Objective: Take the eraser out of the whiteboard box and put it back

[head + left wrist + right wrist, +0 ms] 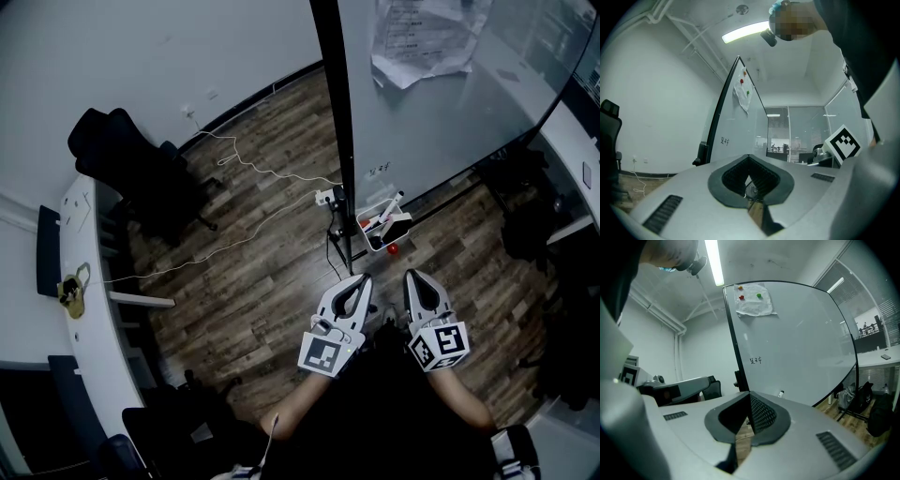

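Note:
The whiteboard box (pixel 382 230) hangs at the foot of the whiteboard (pixel 441 103), with markers and a dark block in it that may be the eraser (pixel 400 225). My left gripper (pixel 362 280) and right gripper (pixel 414 277) are side by side just short of the box, both pointing at it. Neither touches it. The left gripper (pixel 749 157) has its jaws shut, with nothing between them. The right gripper (pixel 750 394) is also shut and empty, and a marker tip (pixel 781 393) shows just beyond it in front of the whiteboard (pixel 797 343).
A black office chair (pixel 131 159) and a long white desk (pixel 86 281) stand at the left. A white cable (pixel 253 169) trails over the wooden floor. A small red thing (pixel 392 249) lies under the box. Dark bags (pixel 525 206) sit at the right.

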Motion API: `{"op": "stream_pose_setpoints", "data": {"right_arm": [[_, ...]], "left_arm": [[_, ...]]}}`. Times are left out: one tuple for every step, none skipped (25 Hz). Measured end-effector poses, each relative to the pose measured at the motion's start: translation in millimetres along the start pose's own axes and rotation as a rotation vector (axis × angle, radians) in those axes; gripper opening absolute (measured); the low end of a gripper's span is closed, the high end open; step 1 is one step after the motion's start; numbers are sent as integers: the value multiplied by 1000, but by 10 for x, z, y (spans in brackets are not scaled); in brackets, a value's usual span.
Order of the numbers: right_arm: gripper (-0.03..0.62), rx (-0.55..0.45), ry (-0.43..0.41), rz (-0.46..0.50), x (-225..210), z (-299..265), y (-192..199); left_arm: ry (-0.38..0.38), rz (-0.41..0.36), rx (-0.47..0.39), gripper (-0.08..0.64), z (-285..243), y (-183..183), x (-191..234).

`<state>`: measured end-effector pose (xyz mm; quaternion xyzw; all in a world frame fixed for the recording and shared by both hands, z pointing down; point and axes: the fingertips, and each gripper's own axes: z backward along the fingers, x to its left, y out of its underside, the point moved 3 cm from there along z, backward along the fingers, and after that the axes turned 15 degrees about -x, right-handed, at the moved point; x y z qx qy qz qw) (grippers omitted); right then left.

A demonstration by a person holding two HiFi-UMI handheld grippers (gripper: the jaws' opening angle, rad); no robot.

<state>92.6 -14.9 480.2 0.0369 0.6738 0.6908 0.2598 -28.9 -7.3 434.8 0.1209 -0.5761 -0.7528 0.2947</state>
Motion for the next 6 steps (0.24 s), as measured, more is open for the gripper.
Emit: {"op": "stream_pose_setpoints", "data": {"right_arm": [[14,-1,0,0,0,5,-1],[14,-2,0,-1,2,9,-2],[14,-3,-1,-2,6,12,-1],[14,-4,-2,-2,9,14,2],[14,-5,-4,-1,11,15,5],[14,-6,-7,-1,14,16,8]], "left_arm": [[1,0,0,6,1,0,-4],[1,1,1,6,4,0,-7],[2,1,1,6,6,1,-9],[2,2,0,6,7,1,-11],[3,2,-2,6,6,1,-13],[3,2,-3,6,5,0,-15]]}}
